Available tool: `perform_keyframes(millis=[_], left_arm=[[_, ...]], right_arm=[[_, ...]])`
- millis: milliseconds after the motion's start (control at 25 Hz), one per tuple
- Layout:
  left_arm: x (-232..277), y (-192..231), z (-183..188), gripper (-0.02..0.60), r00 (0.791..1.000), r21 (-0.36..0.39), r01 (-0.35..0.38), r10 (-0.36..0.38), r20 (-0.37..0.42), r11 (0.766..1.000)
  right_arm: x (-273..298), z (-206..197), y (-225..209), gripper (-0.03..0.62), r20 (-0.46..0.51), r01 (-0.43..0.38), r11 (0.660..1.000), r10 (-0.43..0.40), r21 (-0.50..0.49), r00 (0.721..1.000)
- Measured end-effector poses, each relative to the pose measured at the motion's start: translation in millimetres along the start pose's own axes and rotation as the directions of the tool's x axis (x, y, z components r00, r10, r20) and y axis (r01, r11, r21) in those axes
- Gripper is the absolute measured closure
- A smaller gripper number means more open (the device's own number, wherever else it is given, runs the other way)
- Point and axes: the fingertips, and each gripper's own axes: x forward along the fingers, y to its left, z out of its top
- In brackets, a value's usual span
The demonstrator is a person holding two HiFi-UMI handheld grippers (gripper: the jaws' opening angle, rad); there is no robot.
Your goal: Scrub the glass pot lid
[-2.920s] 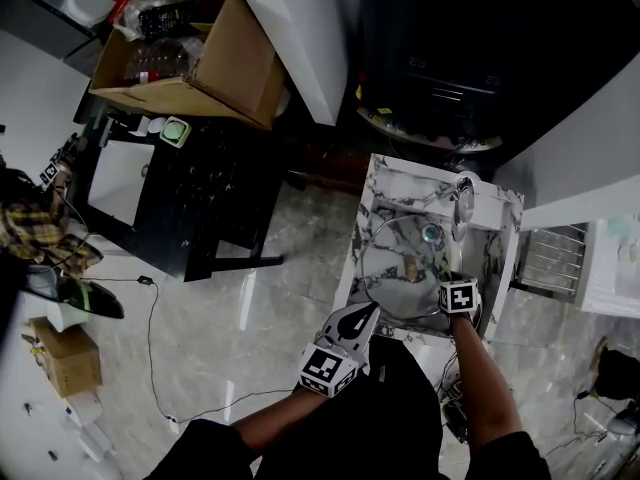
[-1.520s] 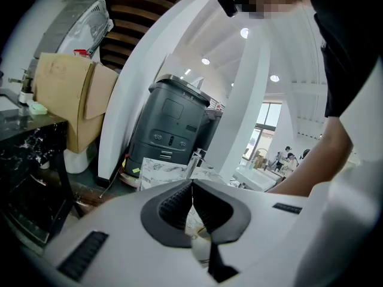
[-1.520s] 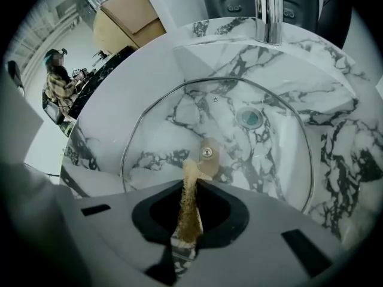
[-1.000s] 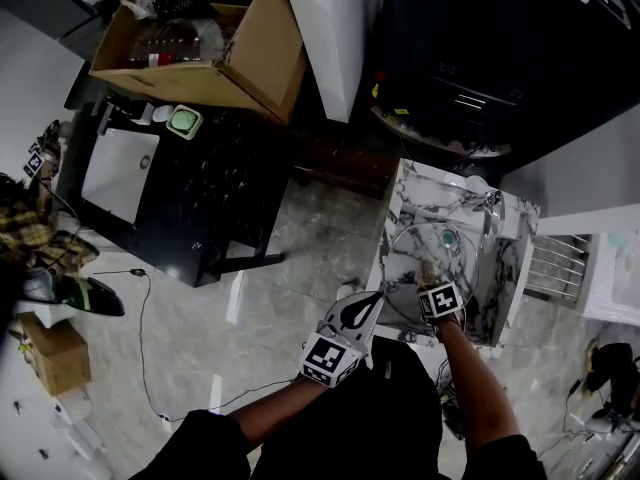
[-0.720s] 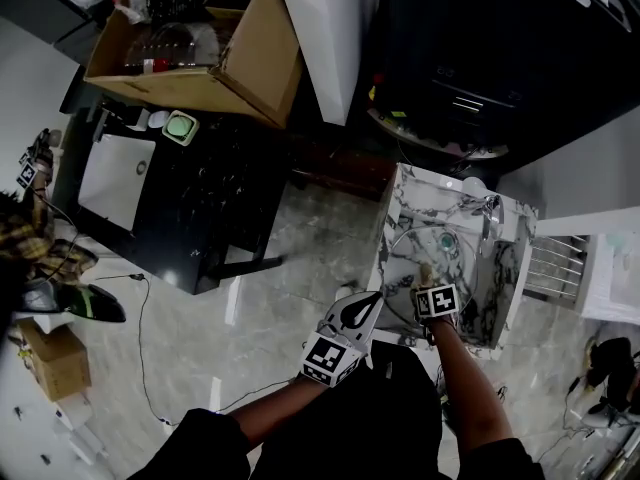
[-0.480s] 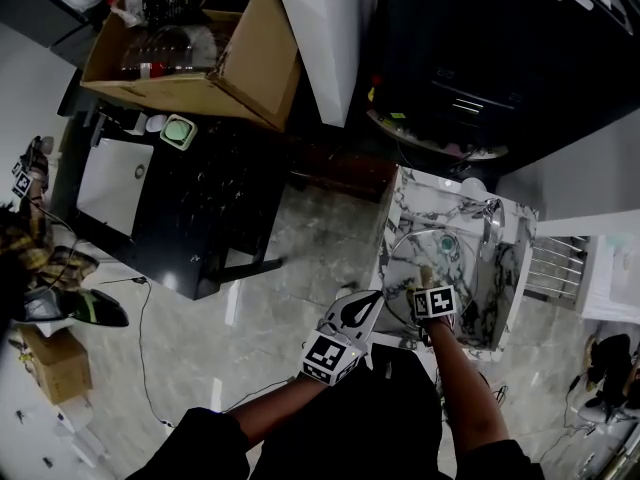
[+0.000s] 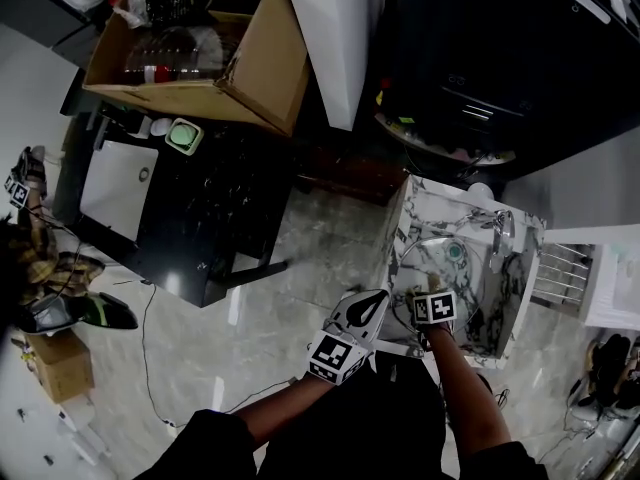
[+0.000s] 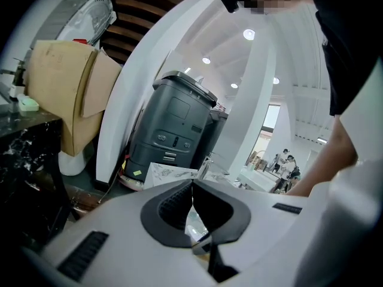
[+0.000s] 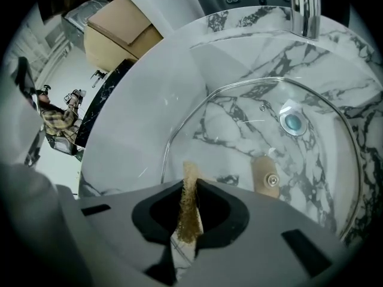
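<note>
The glass pot lid lies in the marble sink, with its tan knob just right of my jaws. My right gripper is shut on a thin brown scrub pad, whose upper edge rests on the lid near its left rim. In the head view the right gripper is over the lid at the sink's near side. My left gripper hangs in front of the sink's near left corner. In its own view the left gripper is shut with nothing in it.
A chrome faucet rises at the sink's far side, and a teal drain shows through the glass. A dark grey appliance stands behind the sink. An open cardboard box and a black marble table are to the left.
My right gripper has slid with the pad from the sink's near right toward the lid's near left side. The left gripper has stayed shut in the same spot.
</note>
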Motion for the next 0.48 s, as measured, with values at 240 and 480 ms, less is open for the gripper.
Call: perform_keyframes(millis=[240,480], left_arm=[[4.5,3.3,0.5,0.566,1.000,0.009,0.017,-0.016,-0.018,1.000],[7.4,7.4,3.8,0.565,1.000,0.005,0.018,-0.018,-0.018,1.000]], right_arm=[[5.1,18.2,5.8,0.537,0.045,-0.018,1.000,0.017,0.019,0.999],[7.8,29.4,10.1,0.537,0.057,-0.032,0.999,0.032,0.003,0.998]])
